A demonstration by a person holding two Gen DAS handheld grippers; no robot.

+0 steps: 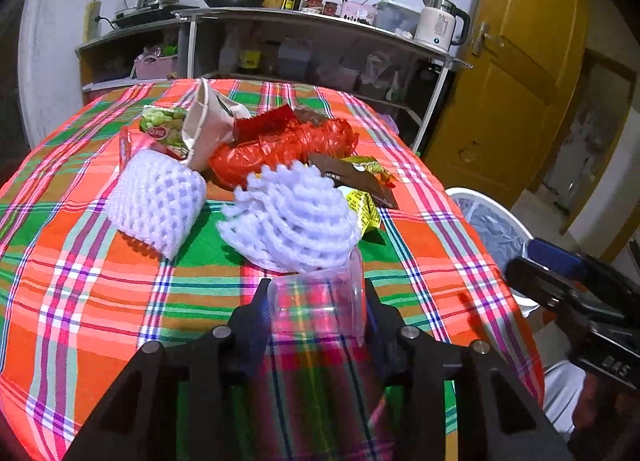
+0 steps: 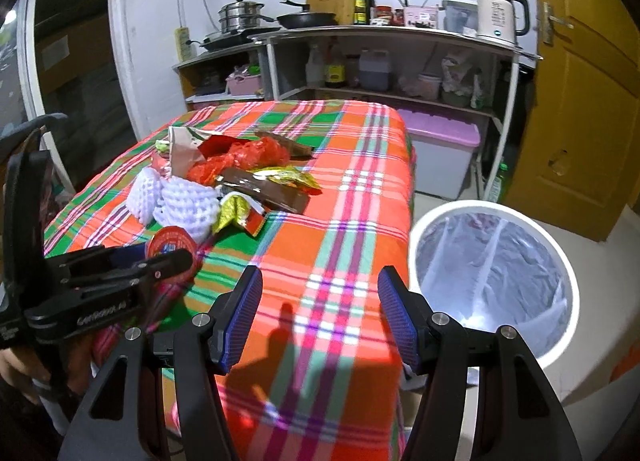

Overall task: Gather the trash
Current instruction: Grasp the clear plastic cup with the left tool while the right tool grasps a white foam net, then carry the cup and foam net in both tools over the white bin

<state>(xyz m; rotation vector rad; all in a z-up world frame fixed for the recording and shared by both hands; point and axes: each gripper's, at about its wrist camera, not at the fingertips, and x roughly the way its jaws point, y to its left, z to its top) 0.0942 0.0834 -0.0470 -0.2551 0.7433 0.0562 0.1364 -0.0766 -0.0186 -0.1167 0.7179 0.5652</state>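
My left gripper (image 1: pixel 316 293) is shut on a clear plastic cup (image 1: pixel 318 301) just above the plaid tablecloth (image 1: pixel 100 281). In the right wrist view the cup's red end (image 2: pixel 172 247) shows between the left gripper's fingers (image 2: pixel 168 261). Beyond it lies a trash pile: two white foam fruit nets (image 1: pixel 292 217) (image 1: pixel 156 201), a red plastic bag (image 1: pixel 280 145), a brown wrapper (image 1: pixel 352 179), yellow wrappers (image 1: pixel 364 207), a green snack bag (image 1: pixel 166 127) and a paper cup (image 1: pixel 208 125). My right gripper (image 2: pixel 320 293) is open and empty over the table's near right part. A white lined trash bin (image 2: pixel 492 273) stands beside the table on the right.
A metal shelf (image 2: pixel 384 37) with pots, a pan, bottles and a kettle (image 2: pixel 500 13) stands behind the table. A lilac-lidded storage box (image 2: pixel 444 149) sits under it. A yellow door (image 2: pixel 580 101) is at the right.
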